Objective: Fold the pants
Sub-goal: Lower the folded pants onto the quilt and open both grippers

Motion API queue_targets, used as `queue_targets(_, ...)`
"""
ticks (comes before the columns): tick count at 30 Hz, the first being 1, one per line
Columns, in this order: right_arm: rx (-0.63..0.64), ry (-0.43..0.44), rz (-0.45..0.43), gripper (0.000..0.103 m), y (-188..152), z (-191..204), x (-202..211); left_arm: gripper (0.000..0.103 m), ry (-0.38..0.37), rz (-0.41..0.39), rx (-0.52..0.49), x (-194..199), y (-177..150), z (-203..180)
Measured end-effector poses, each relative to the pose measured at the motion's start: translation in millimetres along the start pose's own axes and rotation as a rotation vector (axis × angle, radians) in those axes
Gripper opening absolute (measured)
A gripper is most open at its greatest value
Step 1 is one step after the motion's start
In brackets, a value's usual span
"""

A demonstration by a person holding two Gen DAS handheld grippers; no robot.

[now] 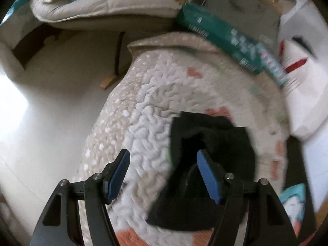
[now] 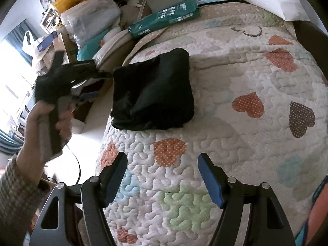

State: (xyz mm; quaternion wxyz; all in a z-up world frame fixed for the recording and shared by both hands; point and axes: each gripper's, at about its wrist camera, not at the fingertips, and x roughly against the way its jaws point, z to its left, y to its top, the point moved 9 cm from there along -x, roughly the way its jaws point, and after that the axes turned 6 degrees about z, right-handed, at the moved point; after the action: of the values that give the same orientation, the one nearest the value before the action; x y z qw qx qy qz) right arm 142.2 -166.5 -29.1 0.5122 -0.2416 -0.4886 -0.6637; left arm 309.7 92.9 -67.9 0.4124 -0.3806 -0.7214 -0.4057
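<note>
Here the black pants (image 2: 152, 90) lie folded into a squarish bundle on the quilt (image 2: 235, 106), close to its left edge; my right wrist view shows the whole bundle well ahead of my right gripper (image 2: 162, 176), whose 2 blue-padded fingers (image 2: 210, 181) stand wide apart over a green patch with nothing between them. That view also catches my left hand (image 2: 49, 123) out past the quilt's edge, gripping the handle of the other tool; the left wrist view cannot show this. Blurred, it instead looks down on the pants (image 1: 211, 143) from close above; my left gripper (image 1: 163, 176) stands parted and empty, its right pad in front of the dark cloth, its left over bare quilt (image 1: 143, 106).
</note>
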Motion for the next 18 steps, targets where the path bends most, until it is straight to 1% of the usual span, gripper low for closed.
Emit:
queue_targets(1,-0.007,0.005,0.009,0.077,0,-2,-4,0.067,0.058,0.019,-0.006,-14,4,6)
queue_targets(3,-0.023,0.014,0.025,0.077,0,-5,-12,0.067,0.100,0.052,0.002,-33,6,16)
queue_targets(5,-0.038,0.024,0.035,0.077,1,-6,-18,0.067,0.068,0.084,0.040,-49,5,25)
queue_targets(7,-0.039,0.028,0.037,0.077,3,-5,-22,0.068,0.010,0.090,0.088,-52,2,31)
queue_targets(8,-0.029,0.019,0.035,0.077,3,-4,-22,0.068,-0.004,0.091,0.098,-50,0,34)
queue_targets(9,-0.018,0.008,0.031,0.077,3,-3,-22,0.068,-0.001,0.090,0.097,-48,-1,36)
queue_targets(12,0.043,-0.048,0.005,0.077,1,3,-14,0.068,0.055,0.063,0.083,-30,-8,52)
queue_targets(14,0.078,-0.077,-0.010,0.077,-2,8,-8,0.068,0.062,0.047,0.085,-14,-17,65)
queue_targets(16,0.111,-0.102,-0.025,0.077,-5,13,-2,0.068,0.076,0.027,0.087,6,-33,80)
queue_targets(18,0.132,-0.114,-0.038,0.078,-9,19,4,0.068,0.115,0.003,0.059,24,-52,89)
